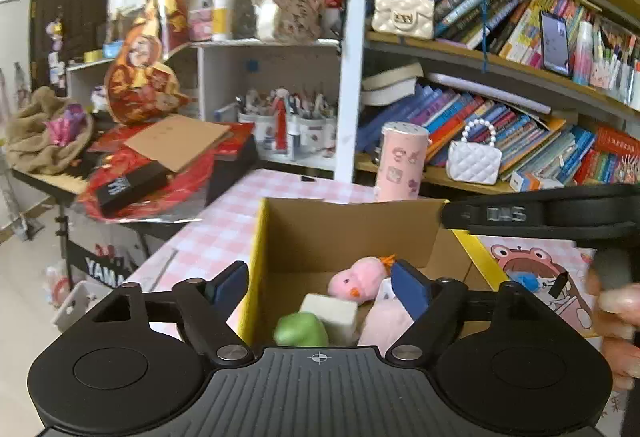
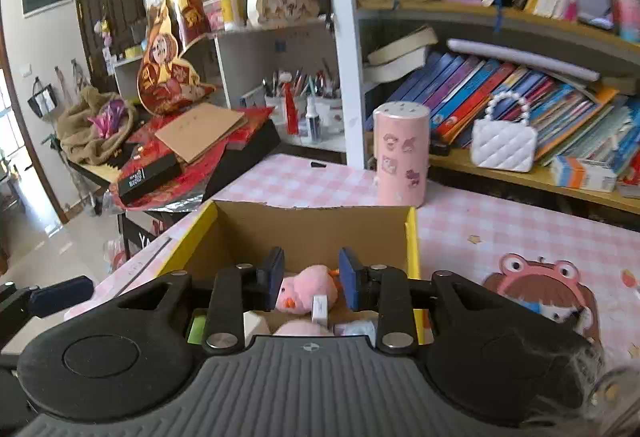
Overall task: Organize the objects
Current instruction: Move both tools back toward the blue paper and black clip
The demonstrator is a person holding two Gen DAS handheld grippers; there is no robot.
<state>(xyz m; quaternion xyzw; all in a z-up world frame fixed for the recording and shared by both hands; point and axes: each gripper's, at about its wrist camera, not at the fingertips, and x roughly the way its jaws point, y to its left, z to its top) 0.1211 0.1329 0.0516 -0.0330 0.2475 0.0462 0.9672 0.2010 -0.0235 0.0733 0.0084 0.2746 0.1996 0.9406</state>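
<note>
An open cardboard box (image 1: 352, 229) with yellow outer walls stands on the pink checked table. In it lie a pink plush duck (image 1: 356, 281), a white cube (image 1: 332, 313), a green soft piece (image 1: 300, 329) and a pale pink plush (image 1: 384, 321). My left gripper (image 1: 322, 285) hangs over the box's near left corner, open wide with nothing between its pads. My right gripper (image 2: 313, 275) is above the box (image 2: 312, 225), its jaws a little apart. The duck (image 2: 308, 289) and a small white carton (image 2: 320, 307) lie below it, untouched. The right gripper's black body (image 1: 540, 213) crosses the left wrist view.
A pink sticker-covered cylinder (image 2: 402, 153) stands behind the box. A frog cartoon mat (image 2: 540, 289) lies to its right. Bookshelves with a white quilted bag (image 2: 504, 145) fill the back. A keyboard stand piled with red wrapping (image 1: 132, 177) is at the left. A hand (image 1: 616, 317) shows at the right edge.
</note>
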